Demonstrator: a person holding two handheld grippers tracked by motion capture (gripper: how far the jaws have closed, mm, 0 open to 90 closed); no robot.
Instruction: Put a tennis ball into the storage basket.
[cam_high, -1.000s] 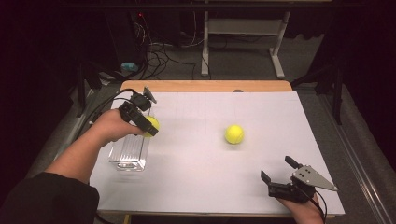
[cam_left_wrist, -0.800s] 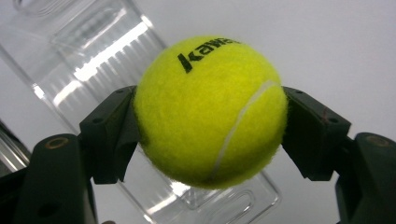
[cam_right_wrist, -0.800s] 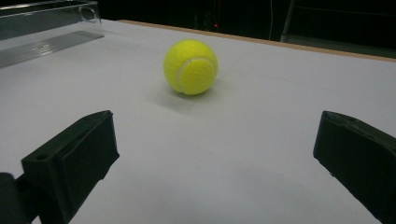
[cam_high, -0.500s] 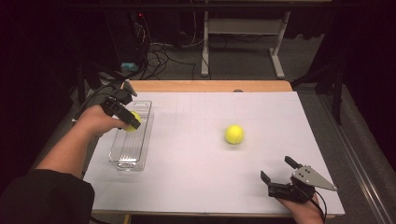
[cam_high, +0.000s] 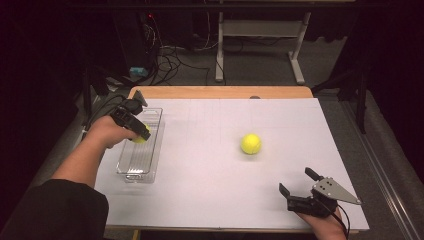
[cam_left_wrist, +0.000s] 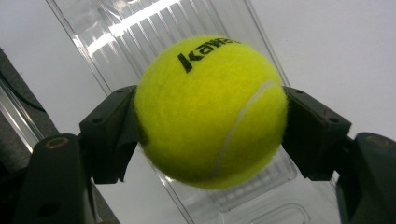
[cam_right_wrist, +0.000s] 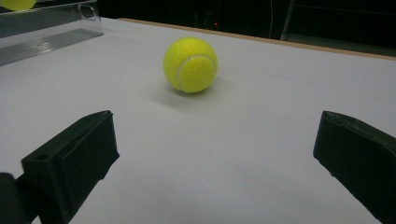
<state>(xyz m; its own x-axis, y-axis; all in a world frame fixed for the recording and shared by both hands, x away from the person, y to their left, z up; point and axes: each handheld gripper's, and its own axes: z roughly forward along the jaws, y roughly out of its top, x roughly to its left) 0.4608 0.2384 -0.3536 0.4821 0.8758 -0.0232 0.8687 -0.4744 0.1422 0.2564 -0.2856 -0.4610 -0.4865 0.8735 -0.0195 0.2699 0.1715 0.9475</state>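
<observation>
As gripped: ball (cam_left_wrist: 210, 112) between hand-held gripper (cam_left_wrist: 210, 126) jaws.

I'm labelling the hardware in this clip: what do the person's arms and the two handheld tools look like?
Both tools are black with two blocky jaws. The right tool carries a grey three-cornered plate dotted with small holes. A black cable trails from the left tool. A black sleeve covers the left upper arm, with the forearm uncovered.

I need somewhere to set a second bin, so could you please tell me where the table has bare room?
Bare white table lies between the clear tray and the loose tennis ball, and beyond that ball to the far edge. Crowded: the tray's far end, under the left tool and its held ball.
</observation>
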